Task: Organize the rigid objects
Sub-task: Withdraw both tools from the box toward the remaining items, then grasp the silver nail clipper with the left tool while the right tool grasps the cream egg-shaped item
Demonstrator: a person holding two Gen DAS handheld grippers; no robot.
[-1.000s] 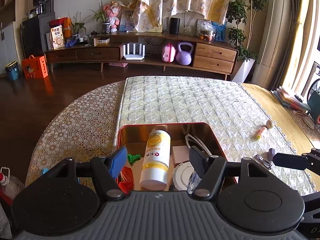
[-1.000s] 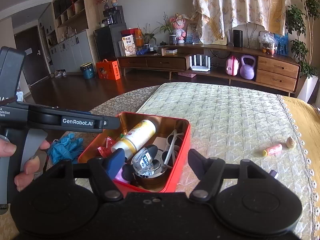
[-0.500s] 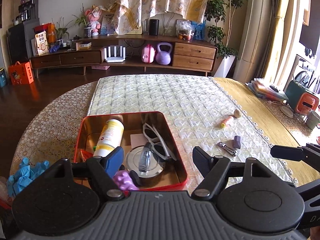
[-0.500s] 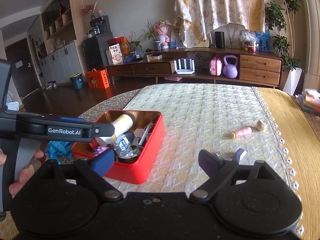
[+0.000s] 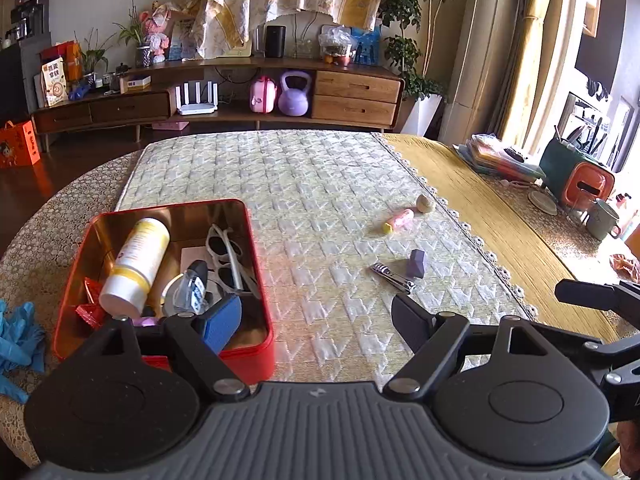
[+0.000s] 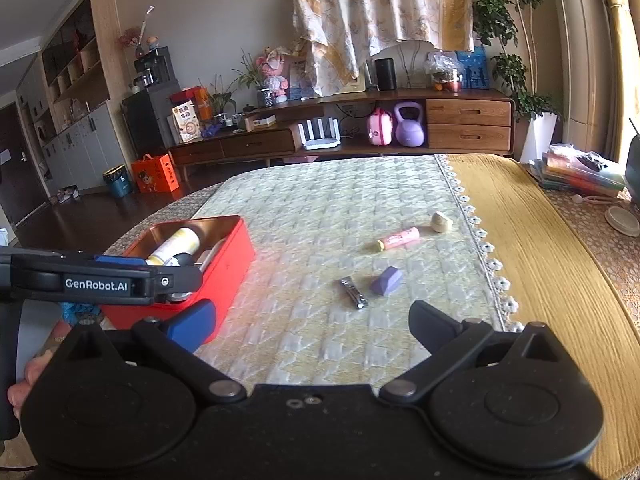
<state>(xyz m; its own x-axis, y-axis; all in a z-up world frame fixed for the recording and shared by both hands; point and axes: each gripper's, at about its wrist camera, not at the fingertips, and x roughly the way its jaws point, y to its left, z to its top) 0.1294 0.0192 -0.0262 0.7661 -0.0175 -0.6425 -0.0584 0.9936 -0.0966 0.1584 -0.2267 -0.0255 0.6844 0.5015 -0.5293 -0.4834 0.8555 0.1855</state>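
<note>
A red tin box [image 5: 262, 280] [image 6: 228, 268] sits on the table's left and holds a white-and-yellow bottle [image 5: 138, 264], white sunglasses [image 5: 228, 256] and other small items. On the quilted mat to its right lie a metal nail clipper [image 5: 392, 278] [image 6: 354, 292], a purple block [image 5: 417, 263] [image 6: 386, 281], a pink tube [image 5: 398, 220] [image 6: 400, 238] and a beige lump [image 5: 425, 203] [image 6: 441, 222]. My left gripper [image 5: 316, 322] is open and empty, over the box's right edge. My right gripper [image 6: 314, 324] is open and empty, in front of the clipper.
A yellow cloth [image 6: 540, 260] covers the table's right part. Books [image 5: 500, 158], a green-and-orange holder [image 5: 576, 178] and a mug [image 5: 602, 218] stand at the far right. Blue gloves [image 5: 16, 336] lie left of the box. A wooden sideboard [image 5: 240, 96] is behind.
Both grippers have swung to the right, away from the box. The clipper and the purple block now lie ahead of them. Both stayed open and empty.
</note>
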